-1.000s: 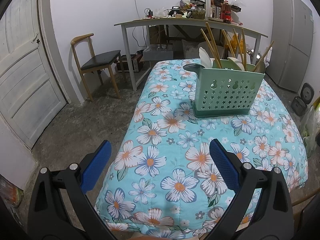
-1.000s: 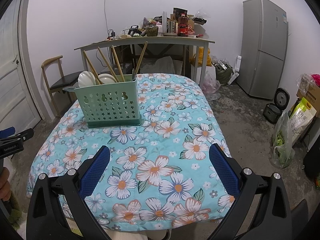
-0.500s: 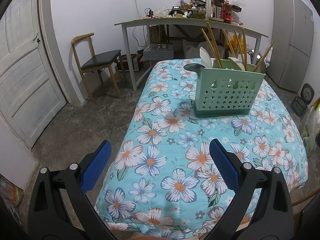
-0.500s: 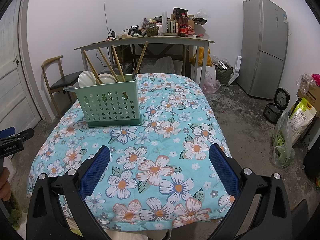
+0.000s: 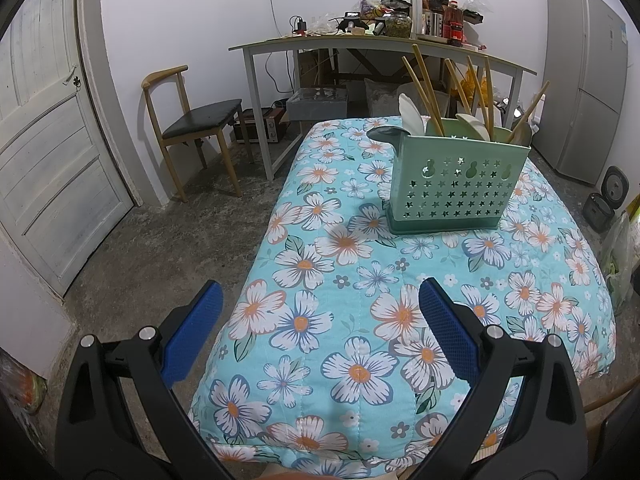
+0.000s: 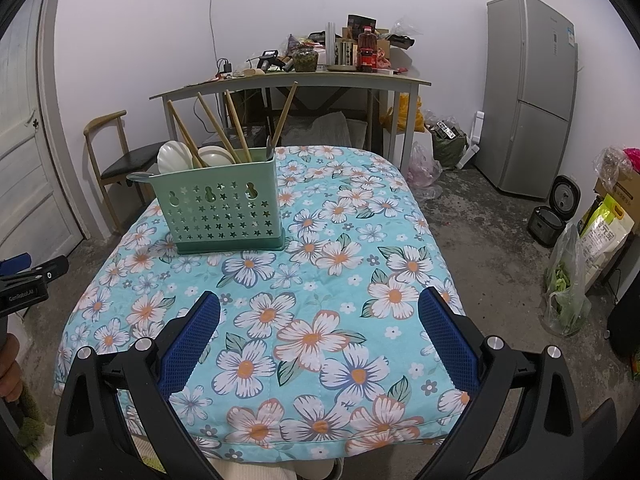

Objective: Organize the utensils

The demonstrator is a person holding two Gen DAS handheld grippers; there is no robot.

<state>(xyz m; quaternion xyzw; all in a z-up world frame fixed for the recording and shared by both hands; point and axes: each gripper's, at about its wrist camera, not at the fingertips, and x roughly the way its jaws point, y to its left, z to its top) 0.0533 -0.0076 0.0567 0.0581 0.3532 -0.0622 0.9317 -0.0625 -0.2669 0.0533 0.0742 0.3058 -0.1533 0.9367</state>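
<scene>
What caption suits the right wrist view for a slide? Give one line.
Open right claw above a floral cloth, facing a green basket of chopsticks and spoons.

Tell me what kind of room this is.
Likely a plain home kitchen or dining room: a fridge by the wall, a rice cooker on the concrete floor, and a utensil caddy on a floral-covered table.

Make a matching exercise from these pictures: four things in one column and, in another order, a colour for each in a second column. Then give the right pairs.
Things:
1. utensil basket
2. chopsticks
3. spoons
4. fridge

Colours:
A. white
B. grey
C. green
D. light brown

Pairs: 1-C, 2-D, 3-A, 4-B
</scene>
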